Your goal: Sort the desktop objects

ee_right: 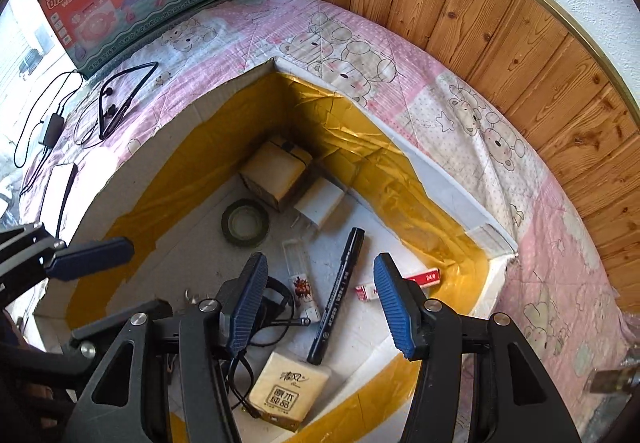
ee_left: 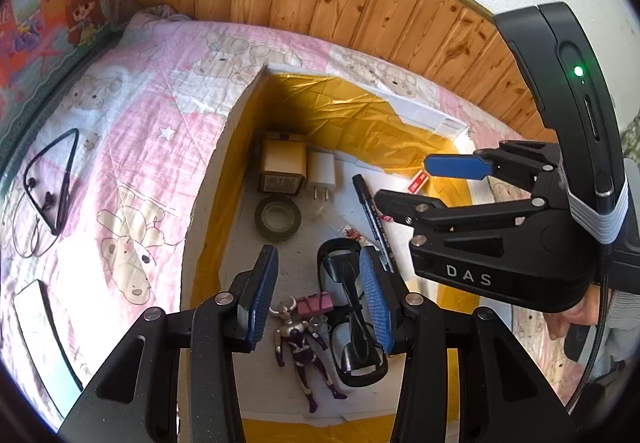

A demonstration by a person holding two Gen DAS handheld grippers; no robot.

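**Box point(ee_right: 192, 147), contents and tongs**

1. Left gripper point(ee_left: 318, 299): jaws apart, nothing pressed between the pads. It hangs over the lower middle of the left wrist view, pointing steeply down into the box.
2. Right gripper point(ee_right: 322, 301): jaws wide apart, empty. In the left wrist view it enters from the right edge, above the box's right half.
3. Glasses point(ee_left: 352, 307): black frame, folded, on the box floor. In the left wrist view they lie directly under the left gripper's right-hand pad, partly hidden by it; long axis runs top to bottom of the frame, 1 lens toward the top, 1 toward the lower edge. Nearest hand: left.
4. Toy figure point(ee_left: 300, 347): lies flat between the left gripper's pads as seen, below them and not touched. Long axis slants, head toward the upper left, legs toward the lower right.
5. Marker pen point(ee_right: 338, 295): black, lying between the right gripper's pads as seen, well below them. Long axis steep, 1 end toward the upper right, the other toward the lower left near the tissue pack point(ee_right: 288, 391). Nearest hand: right.
6. Tape roll point(ee_right: 245, 222), charger plug point(ee_right: 318, 205), small carton point(ee_right: 274, 173): grouped in the box's far corner, upper middle of both views.
7. Neckband earphones point(ee_right: 120, 99): outside the box, on the bedspread point(ee_right: 460, 115), upper left.

Judgement: with both tongs empty over the box, items still to sort appear to be those on the bedspread, the earphones nearest the left hand.
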